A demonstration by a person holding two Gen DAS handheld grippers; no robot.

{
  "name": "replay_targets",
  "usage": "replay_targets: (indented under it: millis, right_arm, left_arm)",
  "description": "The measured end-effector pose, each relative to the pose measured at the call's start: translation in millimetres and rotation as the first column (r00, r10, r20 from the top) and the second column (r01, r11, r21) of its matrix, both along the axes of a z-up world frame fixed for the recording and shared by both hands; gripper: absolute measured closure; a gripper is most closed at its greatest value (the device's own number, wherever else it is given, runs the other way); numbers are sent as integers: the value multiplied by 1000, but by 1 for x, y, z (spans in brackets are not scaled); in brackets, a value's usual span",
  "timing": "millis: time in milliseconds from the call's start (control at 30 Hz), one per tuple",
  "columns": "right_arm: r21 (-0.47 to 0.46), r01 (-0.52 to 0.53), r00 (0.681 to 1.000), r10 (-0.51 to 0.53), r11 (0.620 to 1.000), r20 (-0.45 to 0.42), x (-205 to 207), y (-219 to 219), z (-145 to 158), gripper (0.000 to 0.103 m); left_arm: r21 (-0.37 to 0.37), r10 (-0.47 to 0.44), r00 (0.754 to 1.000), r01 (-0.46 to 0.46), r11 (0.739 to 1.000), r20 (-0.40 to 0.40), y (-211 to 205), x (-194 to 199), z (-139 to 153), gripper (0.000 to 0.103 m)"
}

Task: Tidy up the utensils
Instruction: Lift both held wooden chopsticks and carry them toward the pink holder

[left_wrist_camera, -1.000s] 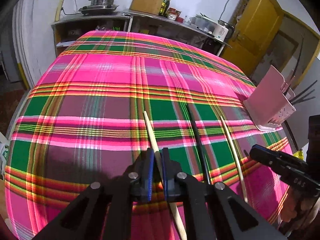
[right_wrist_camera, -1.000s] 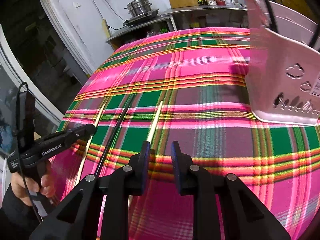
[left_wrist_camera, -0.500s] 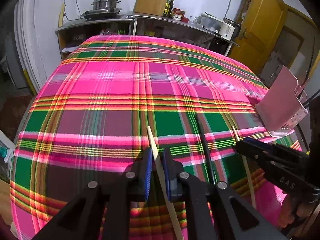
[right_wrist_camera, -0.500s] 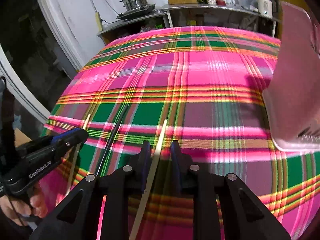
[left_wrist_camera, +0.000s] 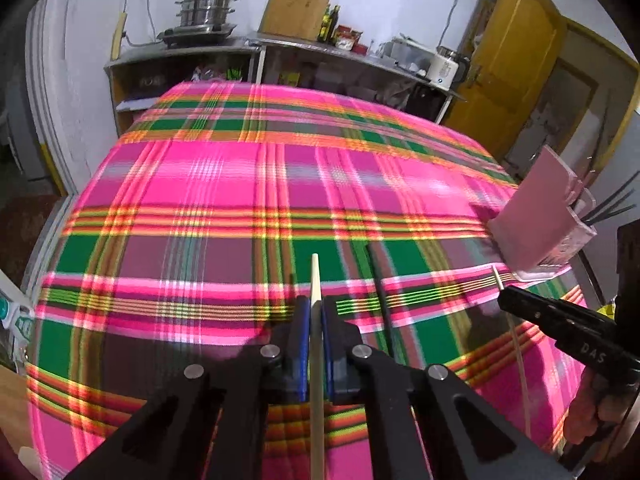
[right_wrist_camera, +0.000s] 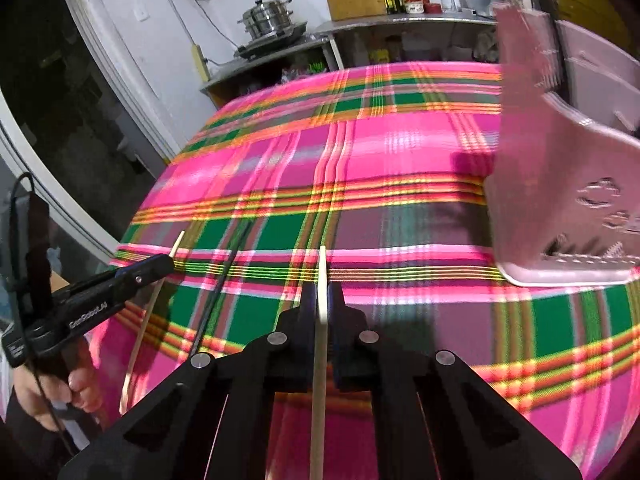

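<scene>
- Left gripper (left_wrist_camera: 315, 312) clamped on a pale chopstick (left_wrist_camera: 316, 280); right gripper (right_wrist_camera: 323, 300) clamped on a second pale chopstick (right_wrist_camera: 322, 276).
- Black chopstick (right_wrist_camera: 224, 264) lying on the plaid cloth (left_wrist_camera: 224, 176) between them.
- Pink holder (right_wrist_camera: 560, 208) standing to the right (dark sticks already inside).
- Best carried tip-level, then tilted upright over the holder's rim before release.

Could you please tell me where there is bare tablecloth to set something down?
The far half of the pink plaid tablecloth, toward the steel shelves, is bare, as is its left side. It is crowded nearer: black chopstick, pink plastic utensil holder on the right.
</scene>
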State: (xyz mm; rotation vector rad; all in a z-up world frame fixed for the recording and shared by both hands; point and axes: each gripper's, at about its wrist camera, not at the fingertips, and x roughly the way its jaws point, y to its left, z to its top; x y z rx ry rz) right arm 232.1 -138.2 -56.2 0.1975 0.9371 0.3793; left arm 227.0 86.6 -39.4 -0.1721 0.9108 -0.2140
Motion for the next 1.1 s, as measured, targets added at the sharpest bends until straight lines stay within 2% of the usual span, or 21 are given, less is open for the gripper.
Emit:
replay_targets:
  millis: [267, 533, 667, 900, 1100]
  right_arm:
    - [29, 8, 993, -11, 1000, 117, -24, -17, 56, 97]
    - [42, 31, 981, -38, 999, 190, -43, -34, 92, 97]
    - [49, 32, 978, -41, 998, 203, -49, -38, 99, 97]
    - [59, 23, 979, -35, 998, 200, -52, -38, 98, 97]
    - [59, 23, 978, -35, 998, 207, -54, -38, 100, 97]
  left_arm:
    - [-8, -17, 994, 18, 1000, 112, 5, -22, 62, 97]
    - [-16, -19, 979, 23, 1000, 205, 7, -43, 113, 97]
    - [-24, -4, 978, 9, 1000, 208, 6, -46, 120, 97]
    - [-72, 4, 993, 5, 997, 119, 8, -40, 101, 97]
    - [-66, -21, 991, 29, 997, 132, 0, -43, 105, 103]
